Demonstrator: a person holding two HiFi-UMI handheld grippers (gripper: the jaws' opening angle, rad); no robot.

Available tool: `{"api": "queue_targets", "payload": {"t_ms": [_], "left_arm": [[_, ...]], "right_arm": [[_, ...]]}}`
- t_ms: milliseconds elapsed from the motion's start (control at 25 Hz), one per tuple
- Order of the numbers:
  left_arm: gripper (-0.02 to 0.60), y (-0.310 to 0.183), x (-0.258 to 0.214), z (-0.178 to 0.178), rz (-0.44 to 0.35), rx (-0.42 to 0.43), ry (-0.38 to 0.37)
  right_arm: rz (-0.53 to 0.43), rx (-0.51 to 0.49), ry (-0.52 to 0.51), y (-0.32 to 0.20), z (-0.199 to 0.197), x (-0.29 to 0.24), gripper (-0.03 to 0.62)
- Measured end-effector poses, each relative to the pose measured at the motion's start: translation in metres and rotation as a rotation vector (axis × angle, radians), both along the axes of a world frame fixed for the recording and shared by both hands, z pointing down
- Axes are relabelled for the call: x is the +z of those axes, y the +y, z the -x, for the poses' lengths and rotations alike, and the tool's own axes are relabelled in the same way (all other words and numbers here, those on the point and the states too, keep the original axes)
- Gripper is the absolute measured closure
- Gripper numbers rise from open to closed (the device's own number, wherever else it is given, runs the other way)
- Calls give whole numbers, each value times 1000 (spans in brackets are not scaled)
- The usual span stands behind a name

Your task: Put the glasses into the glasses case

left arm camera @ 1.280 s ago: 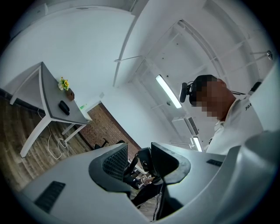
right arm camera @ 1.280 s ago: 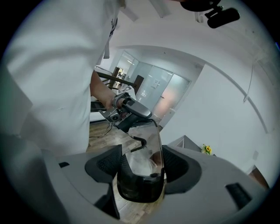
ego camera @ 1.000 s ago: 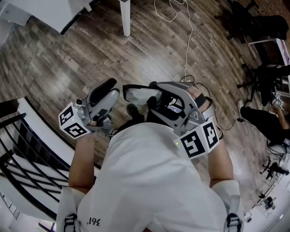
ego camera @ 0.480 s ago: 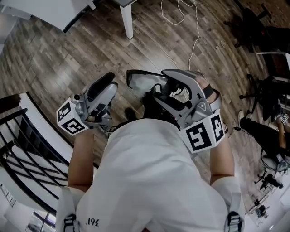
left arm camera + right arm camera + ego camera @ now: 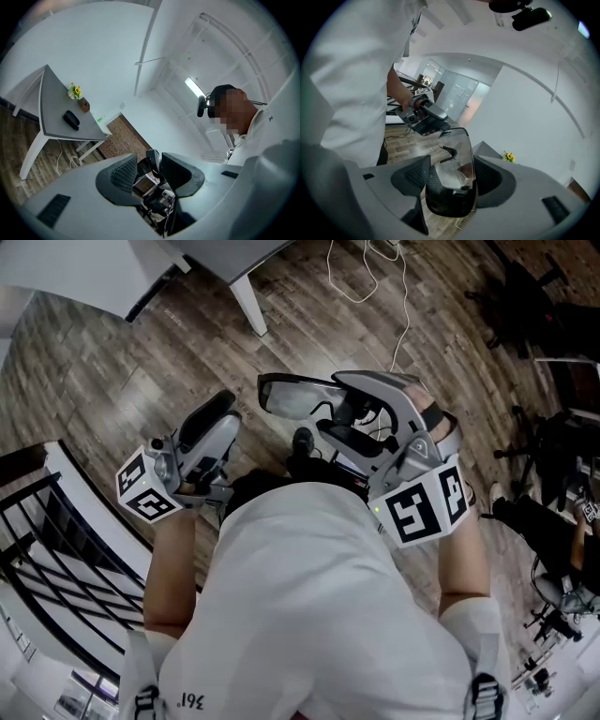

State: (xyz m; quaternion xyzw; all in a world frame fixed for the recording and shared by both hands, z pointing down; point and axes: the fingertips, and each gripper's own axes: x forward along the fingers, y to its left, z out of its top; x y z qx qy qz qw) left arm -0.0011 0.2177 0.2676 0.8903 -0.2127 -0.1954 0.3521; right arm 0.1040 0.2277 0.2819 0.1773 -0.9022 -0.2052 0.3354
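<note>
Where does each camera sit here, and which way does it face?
Head view: on the head, facing steeply down; shows white shirt, forearms, left tool, and right tool holding the glasses.
Left gripper view: on the open, empty left tool, facing a grey table and the person's head.
Right gripper view: on the right tool, facing its clamped glasses, shirt and left tool beyond.
Shared: both gripper views show the yellow flowers.

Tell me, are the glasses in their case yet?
Not yet. Done: the right gripper grips the glasses. In hand: they're held above the floor, left gripper open and empty. Left: putting them into the case, probably that dark thing on the grey table.
</note>
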Motion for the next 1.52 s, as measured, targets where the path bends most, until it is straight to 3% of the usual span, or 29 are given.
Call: {"api": "queue_targets", "payload": {"t_ms": [320, 600, 1000, 1200, 1320, 1520], "left_arm": [[419, -44, 3, -3, 7, 0, -12], [419, -101, 13, 6, -7, 62, 7], [419, -212, 21, 44, 21, 182, 8], [419, -259, 19, 59, 14, 204, -2], [419, -268, 21, 73, -11, 217, -39], [419, -290, 24, 81, -97, 214, -172]], "right_arm": [[-1, 22, 0, -53, -11, -2, 298], [-9, 86, 8, -104, 1, 5, 299], [8, 203, 17, -204, 43, 9, 299], [11, 223, 25, -249, 61, 8, 298], [11, 226, 35, -262, 80, 11, 298], [7, 207, 45, -285, 100, 13, 298]]}}
